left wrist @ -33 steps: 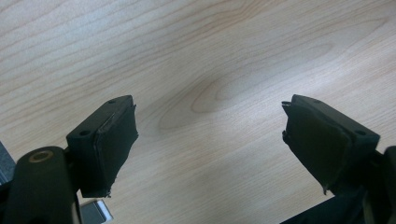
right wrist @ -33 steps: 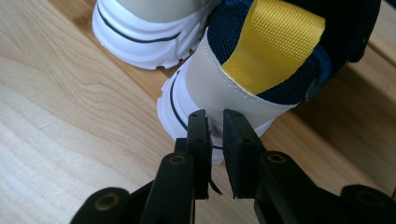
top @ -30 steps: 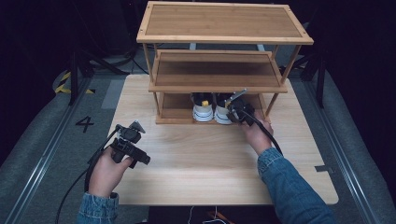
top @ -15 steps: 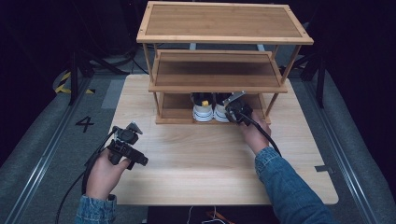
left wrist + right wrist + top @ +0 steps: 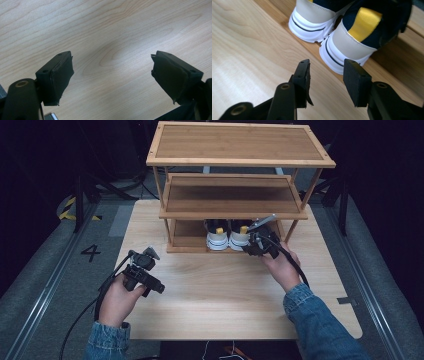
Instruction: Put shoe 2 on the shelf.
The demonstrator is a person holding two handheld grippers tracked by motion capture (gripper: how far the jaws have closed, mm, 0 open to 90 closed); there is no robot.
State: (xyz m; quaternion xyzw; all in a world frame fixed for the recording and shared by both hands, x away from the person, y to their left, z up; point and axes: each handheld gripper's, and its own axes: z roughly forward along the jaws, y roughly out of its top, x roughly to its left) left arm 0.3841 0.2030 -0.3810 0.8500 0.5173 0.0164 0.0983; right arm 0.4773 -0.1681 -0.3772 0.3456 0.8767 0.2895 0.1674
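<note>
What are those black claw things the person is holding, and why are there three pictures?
Those are grippers: hand-held tools with two black jaws that pinch things. A person holds one in each hand. The high view looks down at the table. The left gripper is on the left and the right gripper is near a wooden rack. A pair of shoes sits on the rack's bottom shelf. The other two pictures come from small cameras riding on each gripper. The left gripper view shows open jaws over bare wood. The right gripper view shows its jaws, which have just been opening, in front of the shoe heels with nothing between them. Nothing is held.
</note>
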